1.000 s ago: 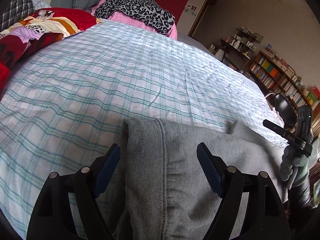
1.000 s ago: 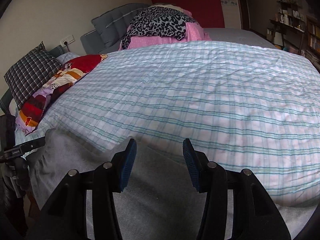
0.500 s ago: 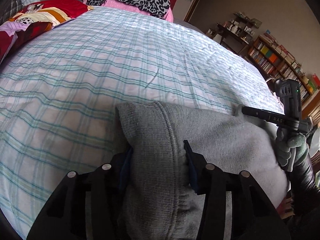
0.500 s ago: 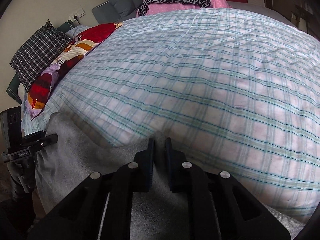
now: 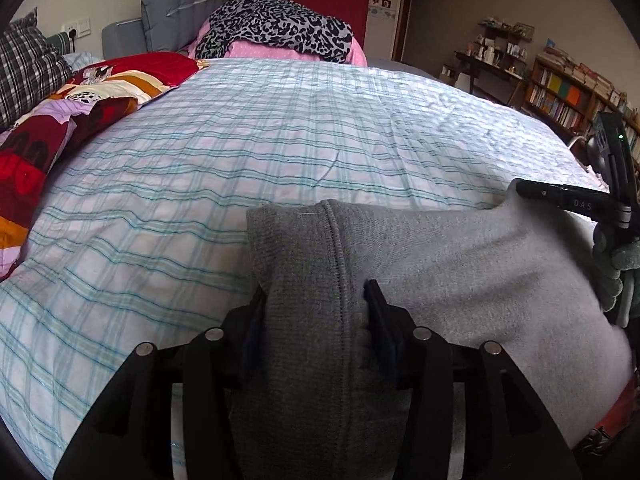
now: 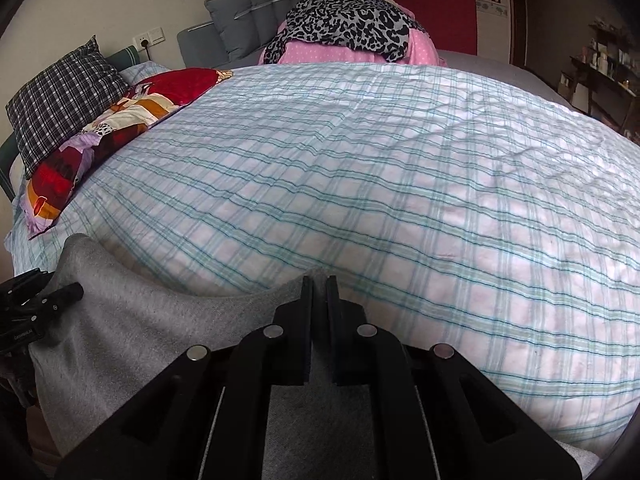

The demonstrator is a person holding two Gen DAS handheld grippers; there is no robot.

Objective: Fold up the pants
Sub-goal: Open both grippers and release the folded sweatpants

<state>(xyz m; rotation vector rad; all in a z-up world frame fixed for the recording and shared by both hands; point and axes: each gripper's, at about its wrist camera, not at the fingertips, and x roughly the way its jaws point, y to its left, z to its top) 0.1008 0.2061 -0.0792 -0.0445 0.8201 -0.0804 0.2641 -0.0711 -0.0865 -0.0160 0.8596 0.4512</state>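
Grey pants (image 5: pixel 460 264) draped over the near edge of the bed (image 5: pixel 280 152), on its checked cover. Left claw (image 5: pixel 316 304) around the thick seamed band of the pants — jaws easing apart, pads pressing the fabric bunched between them. Right claw (image 6: pixel 319 280) pinched nearly closed on a raised edge of the same grey cloth (image 6: pixel 168 312) — held taut between both claws. Leopard-print pile (image 6: pixel 348 24) far across the bed.

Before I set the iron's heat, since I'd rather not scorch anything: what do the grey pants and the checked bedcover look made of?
Grey pants: seemingly a soft matte knit, likely cotton-blend jersey or fleece; the surface is heathered and fuzzy, with a ribbed seam.
Checked bedcover: seemingly thin woven cotton, matte; its surface is puckered and creased.
No label shows the fibre.
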